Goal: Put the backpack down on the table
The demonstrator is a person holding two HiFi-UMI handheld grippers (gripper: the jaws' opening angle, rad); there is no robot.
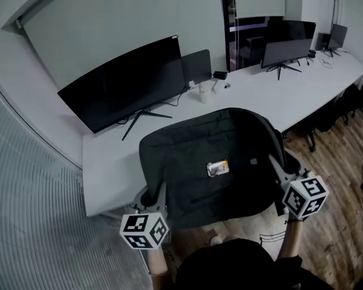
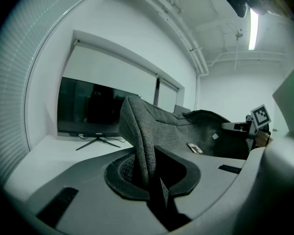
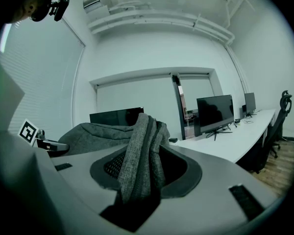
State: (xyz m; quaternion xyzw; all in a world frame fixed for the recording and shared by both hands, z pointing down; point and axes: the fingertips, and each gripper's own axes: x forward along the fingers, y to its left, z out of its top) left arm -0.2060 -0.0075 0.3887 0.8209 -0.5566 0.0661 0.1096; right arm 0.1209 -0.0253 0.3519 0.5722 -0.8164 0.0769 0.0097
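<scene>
long white table (image 1: 302, 83) runs along the wall, carrying a big curved monitor (image 1: 127, 83). dark grey backpack (image 1: 212, 162) hangs stretched above the table's near edge between both grippers. left gripper (image 1: 155, 196) pinches a thin fold of its fabric, and right gripper (image 1: 277, 168) clamps a thicker bunch.

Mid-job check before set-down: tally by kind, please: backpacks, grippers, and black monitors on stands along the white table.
Dark grey fabric backpack: 1
Grippers: 2 (left gripper, right gripper, both shut on it)
Black monitors on stands: 3 (big curved one, middle one, far one)
Total: 6
</scene>
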